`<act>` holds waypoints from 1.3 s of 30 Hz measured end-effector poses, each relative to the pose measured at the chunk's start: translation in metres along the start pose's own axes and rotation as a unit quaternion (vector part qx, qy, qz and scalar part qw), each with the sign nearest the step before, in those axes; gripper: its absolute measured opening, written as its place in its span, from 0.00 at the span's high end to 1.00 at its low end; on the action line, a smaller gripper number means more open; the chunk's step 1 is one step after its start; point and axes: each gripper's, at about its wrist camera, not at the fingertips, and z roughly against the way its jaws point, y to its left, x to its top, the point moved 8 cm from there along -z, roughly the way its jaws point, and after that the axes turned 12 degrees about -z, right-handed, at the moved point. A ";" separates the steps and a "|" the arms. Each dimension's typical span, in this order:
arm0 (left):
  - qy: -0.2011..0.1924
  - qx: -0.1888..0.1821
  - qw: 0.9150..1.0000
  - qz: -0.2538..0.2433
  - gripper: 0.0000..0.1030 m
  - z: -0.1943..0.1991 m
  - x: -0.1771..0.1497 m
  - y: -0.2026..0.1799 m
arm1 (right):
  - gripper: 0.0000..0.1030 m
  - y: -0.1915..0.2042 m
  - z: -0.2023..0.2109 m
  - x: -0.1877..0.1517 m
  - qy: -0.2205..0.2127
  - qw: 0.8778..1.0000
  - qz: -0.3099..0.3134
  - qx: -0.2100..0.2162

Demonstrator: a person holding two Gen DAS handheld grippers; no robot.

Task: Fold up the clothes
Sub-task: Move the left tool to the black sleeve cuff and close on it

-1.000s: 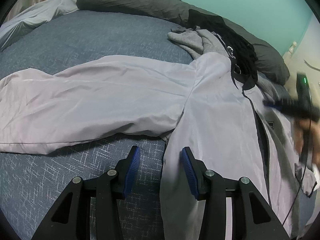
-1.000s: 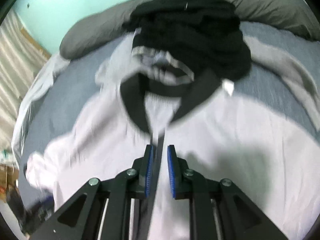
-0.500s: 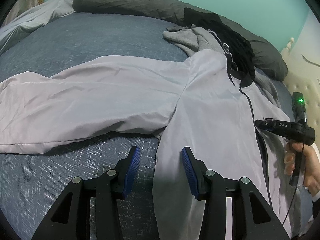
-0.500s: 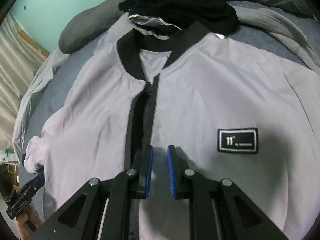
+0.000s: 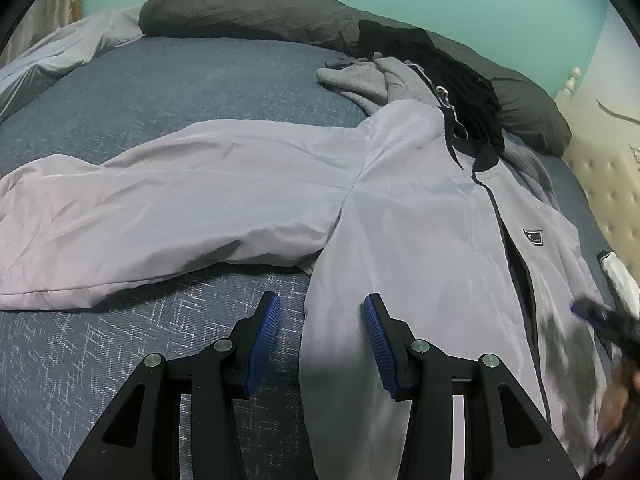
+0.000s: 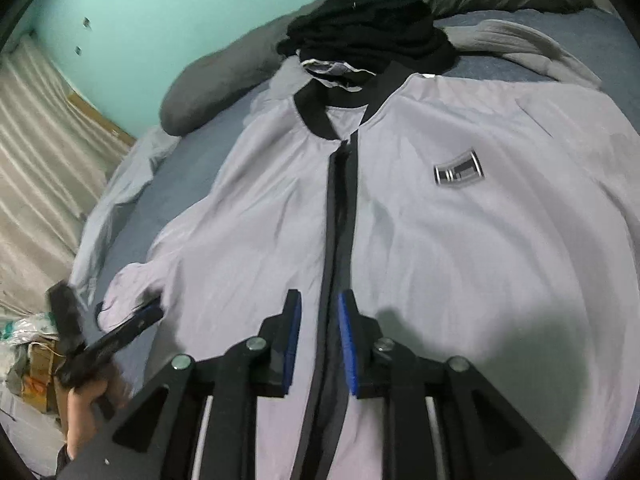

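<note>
risk: snagging one layer only of pale grey zip-front nylon jacket (image 6: 460,248) | left hand-held gripper (image 5: 320,336) spread, empty, straddling side edge | right hand-held gripper (image 6: 319,332) opening, empty, over black zip placket (image 6: 340,208)

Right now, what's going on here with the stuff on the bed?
A person holding a gripper in each hand is folding a light grey jacket spread face up on the bed. The left gripper hovers open over the jacket's side edge, below its outstretched sleeve. The right gripper, jaws opening, holds nothing above the zip. Nothing is folded yet.
</note>
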 end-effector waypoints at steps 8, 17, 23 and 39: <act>-0.011 0.018 1.000 0.004 0.54 0.005 0.004 0.007 | 0.79 -0.020 0.032 -0.037 -0.016 0.999 -0.036 0.016; -0.010 0.040 0.998 0.049 0.54 0.014 -0.002 0.038 | 0.77 -0.019 0.030 -0.021 -0.033 0.997 -0.052 0.037; 0.009 0.056 0.995 0.079 0.54 0.027 0.000 0.079 | 0.77 -0.007 0.026 -0.018 -0.032 0.997 -0.041 0.054; 0.041 0.225 0.956 0.185 0.44 0.115 -0.042 0.319 | 0.76 0.017 0.031 -0.022 -0.032 0.995 -0.033 0.083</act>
